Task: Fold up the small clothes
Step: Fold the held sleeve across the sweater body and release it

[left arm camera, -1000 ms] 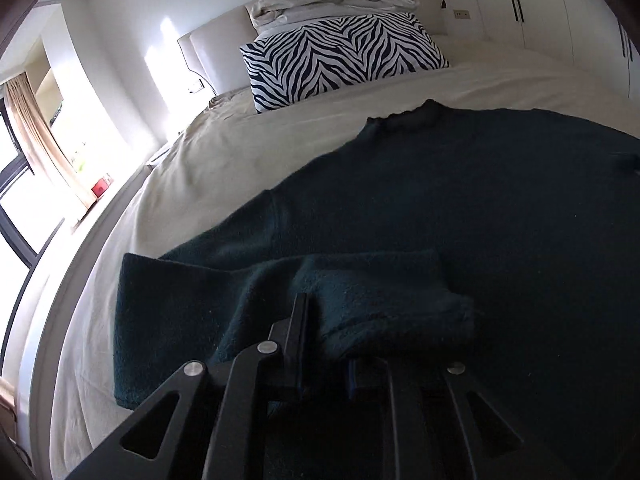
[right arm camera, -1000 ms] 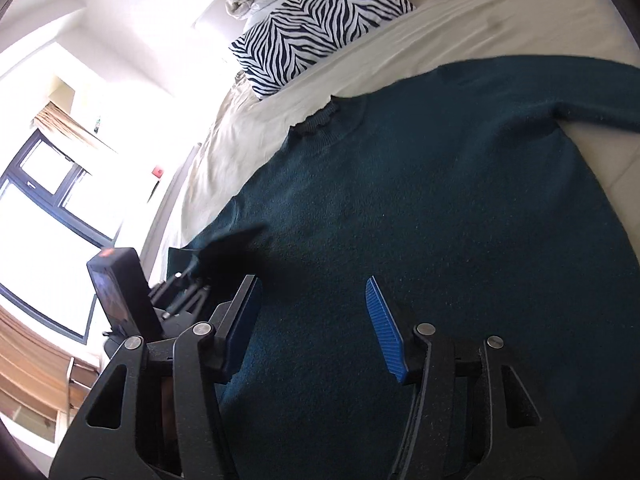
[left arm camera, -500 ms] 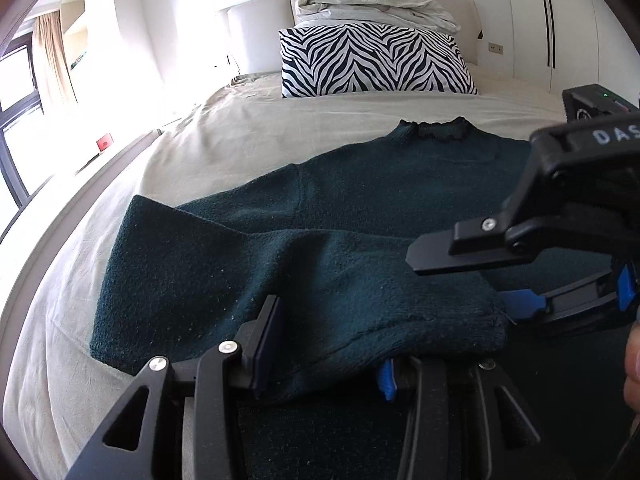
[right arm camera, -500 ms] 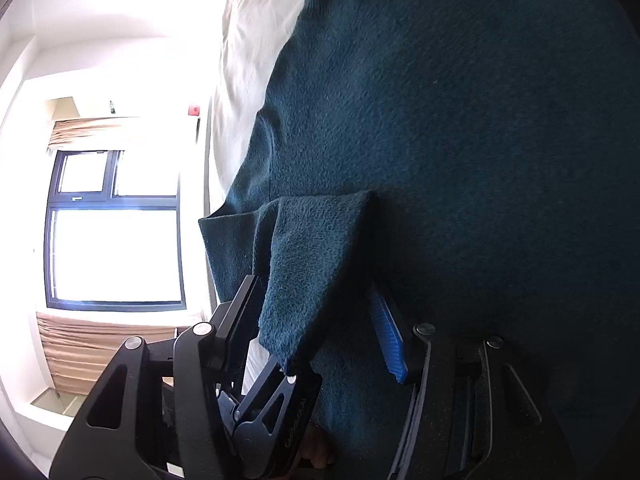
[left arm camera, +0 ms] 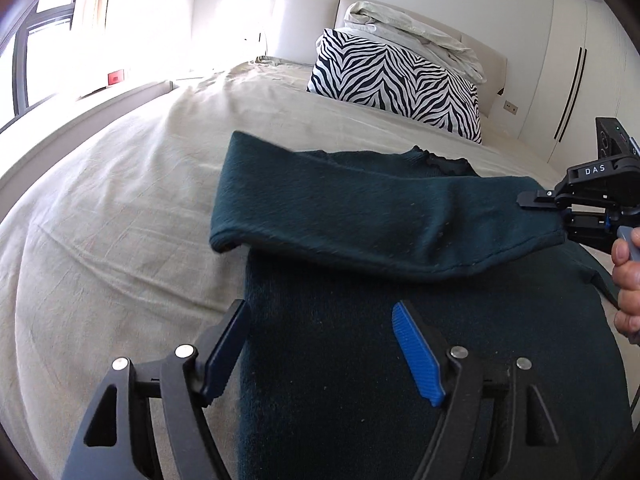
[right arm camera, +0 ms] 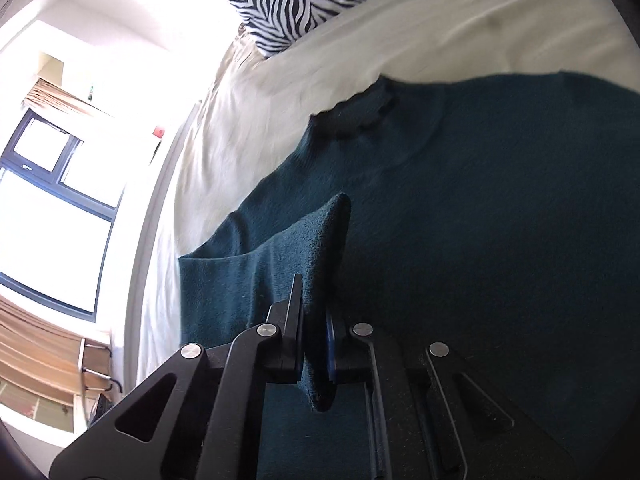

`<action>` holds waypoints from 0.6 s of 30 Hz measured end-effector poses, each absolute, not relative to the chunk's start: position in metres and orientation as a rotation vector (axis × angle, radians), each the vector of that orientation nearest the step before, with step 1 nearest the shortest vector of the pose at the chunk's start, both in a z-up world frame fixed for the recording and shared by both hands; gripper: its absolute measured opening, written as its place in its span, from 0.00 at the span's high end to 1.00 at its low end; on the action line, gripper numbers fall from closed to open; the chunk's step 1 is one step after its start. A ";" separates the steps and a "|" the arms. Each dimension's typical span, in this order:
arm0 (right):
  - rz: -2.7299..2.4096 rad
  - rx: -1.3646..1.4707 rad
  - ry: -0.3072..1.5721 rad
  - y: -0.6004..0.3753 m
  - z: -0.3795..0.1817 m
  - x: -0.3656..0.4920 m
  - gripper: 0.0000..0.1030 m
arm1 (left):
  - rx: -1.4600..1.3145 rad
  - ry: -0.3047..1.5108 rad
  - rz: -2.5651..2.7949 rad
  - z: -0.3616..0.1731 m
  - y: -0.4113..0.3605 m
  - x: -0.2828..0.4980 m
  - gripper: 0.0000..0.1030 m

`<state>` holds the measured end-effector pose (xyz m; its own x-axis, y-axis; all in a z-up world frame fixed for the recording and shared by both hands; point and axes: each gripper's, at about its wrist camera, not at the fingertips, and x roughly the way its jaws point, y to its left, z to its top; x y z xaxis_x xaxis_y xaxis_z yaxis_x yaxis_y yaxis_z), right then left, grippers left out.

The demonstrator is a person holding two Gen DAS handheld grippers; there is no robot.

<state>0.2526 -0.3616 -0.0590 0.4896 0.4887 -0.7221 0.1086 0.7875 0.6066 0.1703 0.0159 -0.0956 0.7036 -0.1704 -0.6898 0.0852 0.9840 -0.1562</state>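
Clamping the cuff end of the sleeve (left arm camera: 380, 216) in the right tool (right arm camera: 314, 296), jaws pinched almost together on the thick knit, with a short tail of cloth hanging below the pads. Holding the left tool (left arm camera: 320, 312) wide open and empty, hovering low over the near left edge of the sweater (left arm camera: 360, 380), its dark pad above the sheet and its blue ribbed pad above the cloth; contact with either not possible to tell.

Lying face up on the bed (left arm camera: 120, 220), the dark teal sweater, frilled collar (left arm camera: 444, 162) pointing toward the zebra-striped pillow (left arm camera: 396, 84) at the headboard. Stretching crosswise over the chest, the sleeve: long axis running left to right, from a rounded fold at the shoulder side to the cuff at the right tool, sagging slightly in the middle and riding above the body panel, not pressed flat. Judging from this, calling next for lowering the cuff straight down onto the torso, so the sleeve lands square across it; right tool already at the cuff, left tool nearer the side edge and the shoulder fold, well placed for pinning or taking the hem.

Looking soft, fuzzy and fairly heavy, the knit, likely draping rather than holding a crease. Wrinkling gently underneath, the beige sheet. Showing at the right margin of the left view, the right hand (left arm camera: 626, 280) squeezing the trigger.
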 end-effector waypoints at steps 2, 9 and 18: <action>0.186 0.607 1.042 -0.383 -0.055 0.253 0.93 | -0.137 0.784 -0.137 -0.098 0.019 0.171 0.26; 0.099 0.612 1.078 -0.420 -0.082 0.256 0.93 | -0.222 0.820 -0.131 -0.109 0.033 0.176 0.27; 0.030 0.652 1.061 -0.451 -0.097 0.245 0.93 | -0.226 0.827 -0.133 -0.111 0.035 0.176 0.27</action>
<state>0.2446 -0.4513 -0.0969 0.5056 0.3265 -0.7986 0.2801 0.8134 0.5099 0.1757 0.0347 -0.1113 0.6708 -0.2044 -0.7129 0.0287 0.9677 -0.2505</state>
